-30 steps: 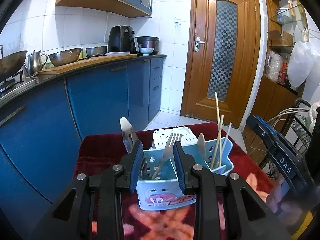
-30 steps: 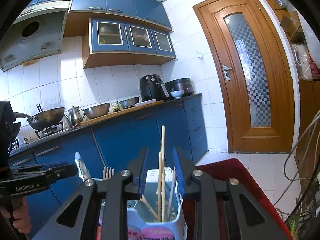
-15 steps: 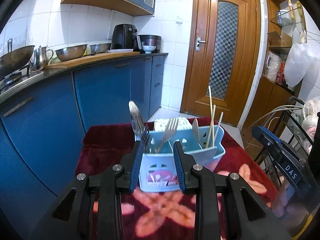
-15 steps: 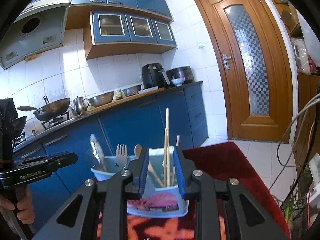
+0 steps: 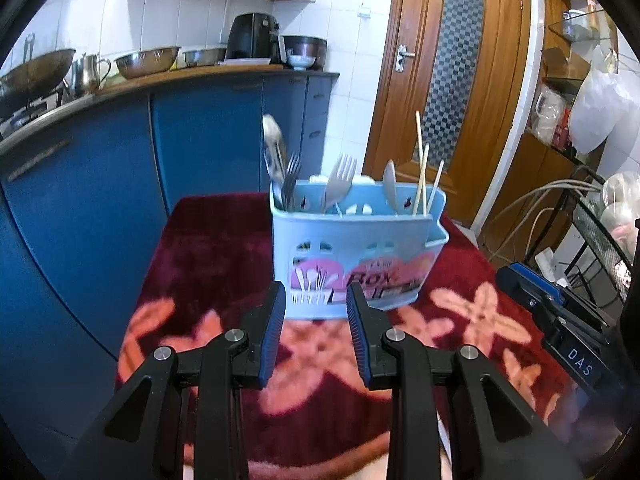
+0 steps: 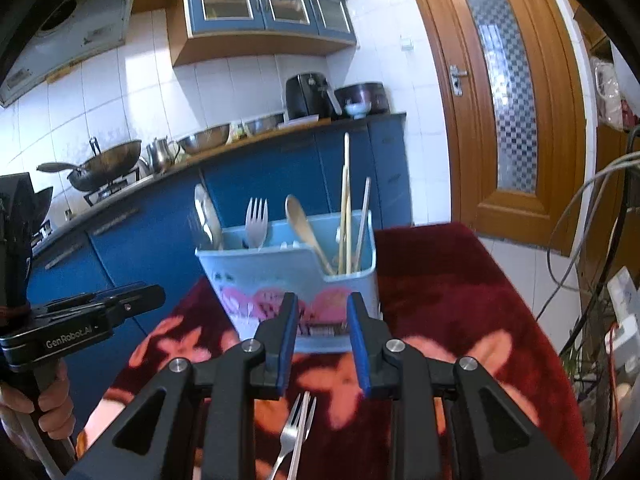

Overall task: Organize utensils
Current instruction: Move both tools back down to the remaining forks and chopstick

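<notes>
Utensils stand in a light-blue caddy [image 5: 356, 248] marked "BOX", frame centre, on a red floral cloth [image 5: 216, 248]. Left gripper [image 5: 316, 308], printed "GenRobot.AI", and right gripper [image 6: 322, 316] gape empty. Fork [image 6: 296, 432] lies bottom centre.

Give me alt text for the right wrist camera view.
A light blue utensil caddy holding forks, spoons and chopsticks stands on a red floral cloth, just beyond the empty right tool. A loose fork lies below it.

Wooden door [image 5: 452, 80], blue cabinets [image 5: 208, 136], black air fryer [image 6: 310, 96], wok [image 6: 106, 164]
</notes>
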### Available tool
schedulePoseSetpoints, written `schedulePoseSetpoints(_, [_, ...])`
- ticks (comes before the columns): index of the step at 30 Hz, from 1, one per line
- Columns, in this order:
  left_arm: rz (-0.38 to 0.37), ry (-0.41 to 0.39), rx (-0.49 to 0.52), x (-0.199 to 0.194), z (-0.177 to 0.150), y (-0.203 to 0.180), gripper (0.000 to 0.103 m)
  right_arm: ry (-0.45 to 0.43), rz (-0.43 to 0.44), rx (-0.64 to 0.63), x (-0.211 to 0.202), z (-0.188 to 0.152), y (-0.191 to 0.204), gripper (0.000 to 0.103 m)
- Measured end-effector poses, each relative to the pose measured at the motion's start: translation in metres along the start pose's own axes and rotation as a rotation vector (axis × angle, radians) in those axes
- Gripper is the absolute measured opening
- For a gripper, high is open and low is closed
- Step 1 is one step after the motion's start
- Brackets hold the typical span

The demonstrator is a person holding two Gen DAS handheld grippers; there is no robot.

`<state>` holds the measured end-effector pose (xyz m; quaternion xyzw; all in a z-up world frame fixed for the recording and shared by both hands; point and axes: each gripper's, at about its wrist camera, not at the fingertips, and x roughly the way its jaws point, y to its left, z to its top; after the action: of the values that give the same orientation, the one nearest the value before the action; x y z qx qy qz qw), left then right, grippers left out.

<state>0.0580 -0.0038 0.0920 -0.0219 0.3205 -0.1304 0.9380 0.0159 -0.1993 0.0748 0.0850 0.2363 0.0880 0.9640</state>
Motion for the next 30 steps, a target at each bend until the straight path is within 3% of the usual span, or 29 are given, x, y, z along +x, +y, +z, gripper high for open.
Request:
schedulePoseSetpoints(18, [0.033, 0.124, -0.036, 0.042, -0.046, 0.014, 0.032, 0.256, 0.012, 0.033, 0.036, -0.056, 0.003, 0.028])
schedulePoseSetpoints(30, [0.028, 0.156, -0.054, 0.052, -0.058, 0.02, 0.032, 0.36, 0.024, 0.039, 0.056, -0.078, 0.007, 0.028])
